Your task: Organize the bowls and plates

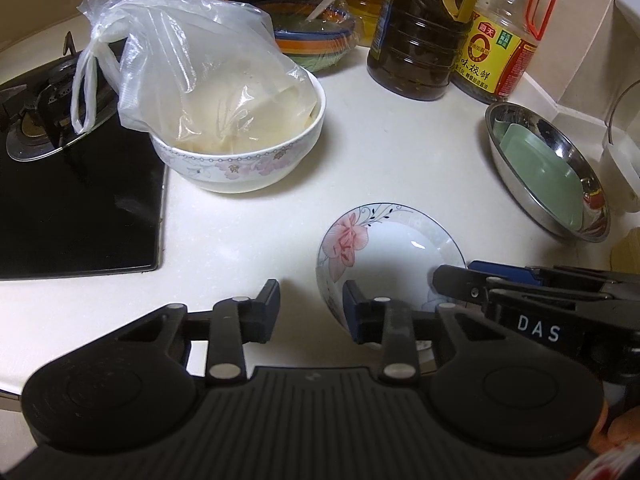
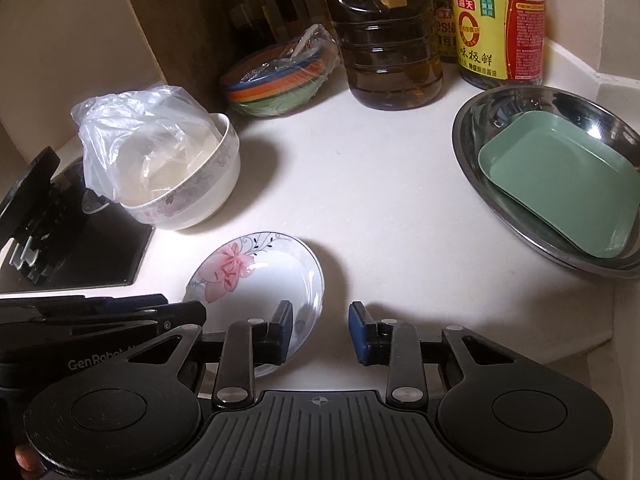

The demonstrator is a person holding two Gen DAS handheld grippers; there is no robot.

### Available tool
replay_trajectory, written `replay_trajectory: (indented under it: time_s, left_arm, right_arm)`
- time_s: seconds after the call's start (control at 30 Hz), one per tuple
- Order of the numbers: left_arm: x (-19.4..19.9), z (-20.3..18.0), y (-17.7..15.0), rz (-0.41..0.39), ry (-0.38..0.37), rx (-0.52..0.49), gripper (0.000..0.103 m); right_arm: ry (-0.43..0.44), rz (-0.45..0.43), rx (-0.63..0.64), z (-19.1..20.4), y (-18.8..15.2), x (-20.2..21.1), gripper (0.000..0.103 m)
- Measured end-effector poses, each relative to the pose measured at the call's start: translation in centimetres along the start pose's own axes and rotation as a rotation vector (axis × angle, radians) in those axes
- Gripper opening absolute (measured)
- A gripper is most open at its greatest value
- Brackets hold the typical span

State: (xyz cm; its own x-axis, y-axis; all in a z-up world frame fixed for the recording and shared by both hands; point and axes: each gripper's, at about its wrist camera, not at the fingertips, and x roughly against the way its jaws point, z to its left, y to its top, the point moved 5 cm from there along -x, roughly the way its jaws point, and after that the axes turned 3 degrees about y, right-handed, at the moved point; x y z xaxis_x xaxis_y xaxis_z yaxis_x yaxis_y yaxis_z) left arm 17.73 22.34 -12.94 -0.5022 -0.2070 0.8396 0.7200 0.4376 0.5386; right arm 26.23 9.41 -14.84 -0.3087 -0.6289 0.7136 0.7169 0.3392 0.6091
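Floral dish (image 1: 384, 256) near counter's front edge | left gripper (image 1: 311, 306), right gripper (image 2: 320, 330): both spread, rim between pads unpinched | risk: uneven squeeze tips it

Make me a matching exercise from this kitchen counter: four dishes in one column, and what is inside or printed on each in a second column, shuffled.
1. steel bowl
2. white bowl
3. small plate
4. striped bowls

A. pink flower print
B. clear wrap and a white spoon
C. green tray
D. plastic bag

Pairs: 1-C, 2-D, 3-A, 4-B
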Motion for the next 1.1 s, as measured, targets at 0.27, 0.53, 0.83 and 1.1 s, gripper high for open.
replay_trajectory:
  time_s: [0.27,0.53,0.83,1.1]
  left_arm:
    - [-0.7,-0.5,0.3,0.012,-0.005,-0.003,0.020]
    - [-0.7,-0.8,0.5,0.013,-0.017,0.000,0.012]
    - [-0.7,-1.1,0.6,0.006,-0.005,-0.012,0.011]
    - [-0.6,-1.3,0.8,0.005,-0.021,-0.011,0.009]
  right_arm:
    - [0.005,0.005,0.013,0.2,0.2,-0.6,0.028]
    - [0.014,0.002,0.017,0.2,0.3,-0.7,0.014]
    - [0.013,0.000,0.016,0.1,0.4,-0.7,0.007]
    - [0.001,-0.009,-0.001,-0.3,0.5,-0.3,0.006]
